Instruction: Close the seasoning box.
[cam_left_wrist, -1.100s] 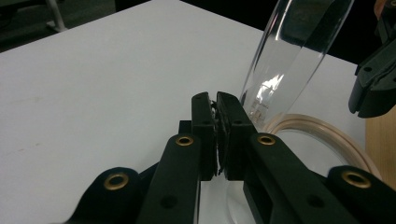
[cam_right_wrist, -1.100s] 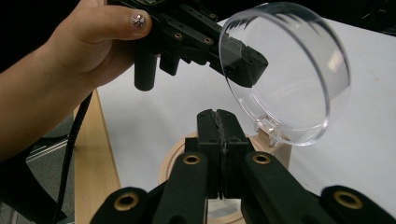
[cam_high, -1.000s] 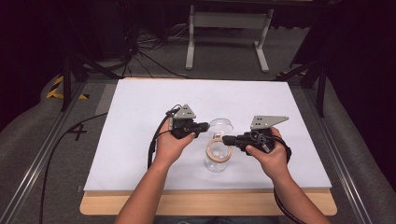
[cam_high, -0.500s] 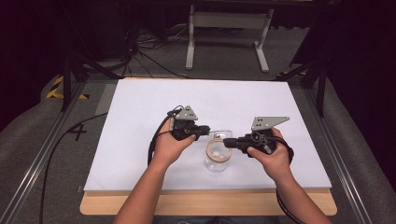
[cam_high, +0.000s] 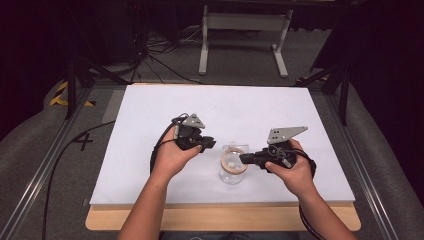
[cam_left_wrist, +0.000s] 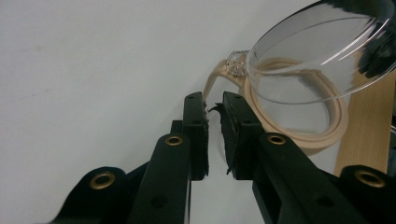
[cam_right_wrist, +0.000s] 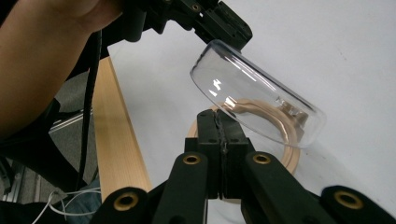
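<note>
Right tool (cam_right_wrist: 219, 122) jaws clamped on rim of clear lid (cam_right_wrist: 254, 93), lid tilted over beige ring (cam_left_wrist: 322, 135) at near-centre of worktop (cam_high: 150, 110). Left tool (cam_left_wrist: 214, 100) jaws just opened slightly, nothing between, just left of ring. Lid likely light, stiff, slick, brittle; grip rim. Versus earlier frame: left tool off lid.

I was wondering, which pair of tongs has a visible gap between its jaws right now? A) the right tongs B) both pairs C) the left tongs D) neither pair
C: the left tongs have just been opening, and their jaws stand slightly apart with nothing between them, while the right tongs have their jaws pressed together.
</note>
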